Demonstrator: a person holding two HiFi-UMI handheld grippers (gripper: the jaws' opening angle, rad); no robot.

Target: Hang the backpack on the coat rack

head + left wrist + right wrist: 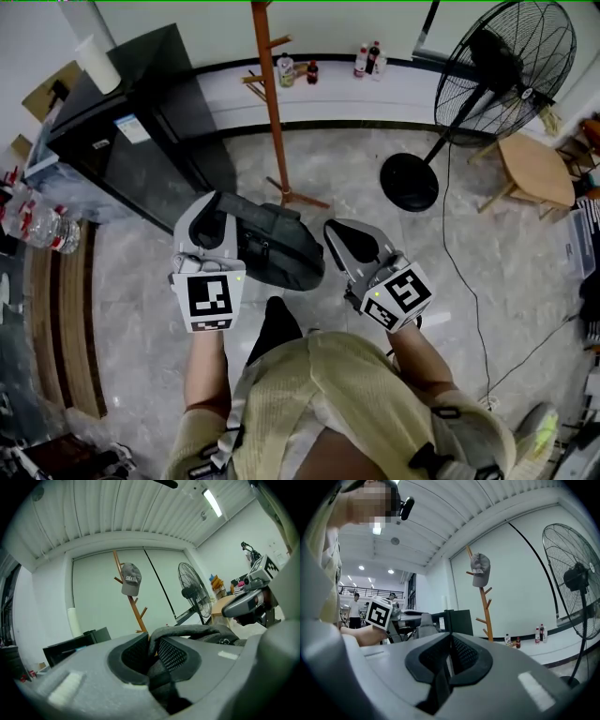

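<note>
The dark grey backpack (274, 248) hangs above the floor between my two grippers in the head view. My left gripper (214, 204) is shut on its top strap (197, 631), which runs out from between the jaws (152, 651) in the left gripper view. To the right of the bag, my right gripper (337, 230) is shut with nothing in it (449, 660). Ahead stands the orange wooden coat rack (272, 94), a step or so beyond the bag. A grey cap (131, 579) hangs on one of its upper pegs (480, 570).
A black cabinet (141, 131) stands to the left of the rack. A large standing fan (506, 56) and a wooden stool (534, 169) are to the right, with a cable across the floor (469, 291). Several bottles (298, 70) line the far wall.
</note>
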